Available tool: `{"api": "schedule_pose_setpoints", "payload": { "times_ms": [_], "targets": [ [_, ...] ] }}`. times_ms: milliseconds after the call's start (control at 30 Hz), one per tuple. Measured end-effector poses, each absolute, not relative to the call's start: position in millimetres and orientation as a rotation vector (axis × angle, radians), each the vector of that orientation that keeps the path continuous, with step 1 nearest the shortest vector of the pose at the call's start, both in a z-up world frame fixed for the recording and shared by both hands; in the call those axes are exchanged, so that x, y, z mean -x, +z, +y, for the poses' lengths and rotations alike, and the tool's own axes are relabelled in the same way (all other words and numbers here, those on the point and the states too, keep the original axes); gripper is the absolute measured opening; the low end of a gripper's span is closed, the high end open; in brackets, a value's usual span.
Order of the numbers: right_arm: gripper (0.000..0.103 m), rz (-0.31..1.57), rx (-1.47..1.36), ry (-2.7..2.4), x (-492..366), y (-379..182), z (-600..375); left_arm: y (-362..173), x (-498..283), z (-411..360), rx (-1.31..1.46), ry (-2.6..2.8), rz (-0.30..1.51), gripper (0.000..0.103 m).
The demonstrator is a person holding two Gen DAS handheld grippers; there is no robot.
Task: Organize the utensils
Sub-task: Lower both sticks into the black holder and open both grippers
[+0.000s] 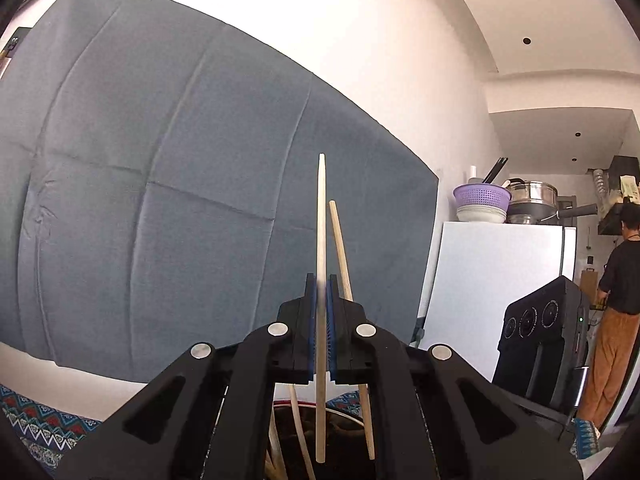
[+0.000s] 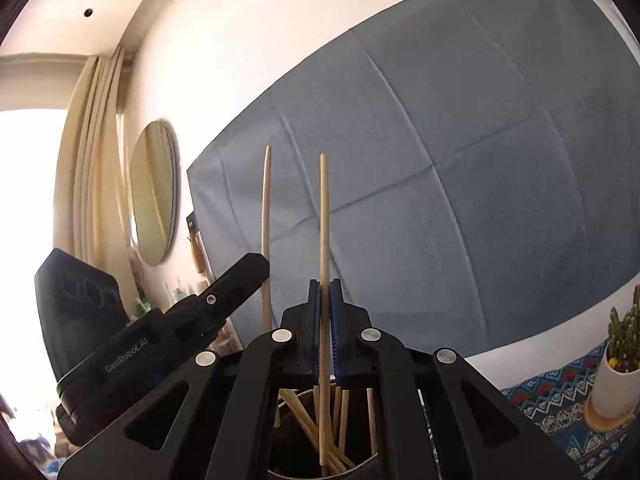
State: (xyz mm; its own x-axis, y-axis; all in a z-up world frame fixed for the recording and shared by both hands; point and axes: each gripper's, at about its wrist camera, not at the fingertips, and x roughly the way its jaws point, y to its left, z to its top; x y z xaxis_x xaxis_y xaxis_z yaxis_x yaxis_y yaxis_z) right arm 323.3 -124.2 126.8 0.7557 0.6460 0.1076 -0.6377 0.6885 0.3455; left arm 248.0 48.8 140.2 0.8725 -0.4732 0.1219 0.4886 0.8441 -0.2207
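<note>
My left gripper [image 1: 321, 284] is shut on a pale wooden chopstick [image 1: 321, 216] that stands upright between the blue pads. Its lower end hangs over a round holder [image 1: 344, 412] with several chopsticks in it. A second chopstick [image 1: 339, 240] rises just right of it, behind the right finger. My right gripper [image 2: 325, 286] is shut on another wooden chopstick [image 2: 324, 216], also upright, above a metal-rimmed holder [image 2: 360, 462] full of several chopsticks. In the right wrist view the left gripper [image 2: 236, 280] shows at the left with its chopstick [image 2: 266, 216].
A grey-blue cloth [image 1: 180, 184] hangs on the wall ahead. A patterned tablecloth [image 2: 552, 396] covers the table, with a potted cactus [image 2: 620, 360] at the right. A black case [image 1: 544, 328], a white fridge [image 1: 492, 280] and a person [image 1: 616, 312] are at the right of the left wrist view.
</note>
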Motion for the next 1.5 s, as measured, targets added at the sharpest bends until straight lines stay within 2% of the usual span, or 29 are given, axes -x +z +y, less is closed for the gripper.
{"api": "schedule_pose_setpoints", "payload": {
  "times_ms": [233,667,933,1200,1500],
  "targets": [
    [0.005,0.057,-0.356,0.709,-326.4,115.7,-118.2,130.4,-251.2,45.3,0.207,-0.470,-0.020,0.005],
    [0.005,0.202,-0.050,0.662,-311.4,121.9,-108.3,124.7,-236.4,35.5,0.045,-0.402,0.113,0.005],
    [0.005,0.354,0.143,0.715,-307.6,141.8,-95.4,133.2,-237.0,36.1,-0.001,-0.441,0.315,0.005],
    [0.006,0.581,0.331,0.710,-317.6,163.9,-73.0,148.5,-252.5,40.6,-0.038,-0.433,0.529,0.005],
    [0.005,0.547,0.340,0.702,-294.6,162.1,-89.5,142.4,-245.1,45.7,-0.051,-0.421,0.627,0.005]
  ]
}}
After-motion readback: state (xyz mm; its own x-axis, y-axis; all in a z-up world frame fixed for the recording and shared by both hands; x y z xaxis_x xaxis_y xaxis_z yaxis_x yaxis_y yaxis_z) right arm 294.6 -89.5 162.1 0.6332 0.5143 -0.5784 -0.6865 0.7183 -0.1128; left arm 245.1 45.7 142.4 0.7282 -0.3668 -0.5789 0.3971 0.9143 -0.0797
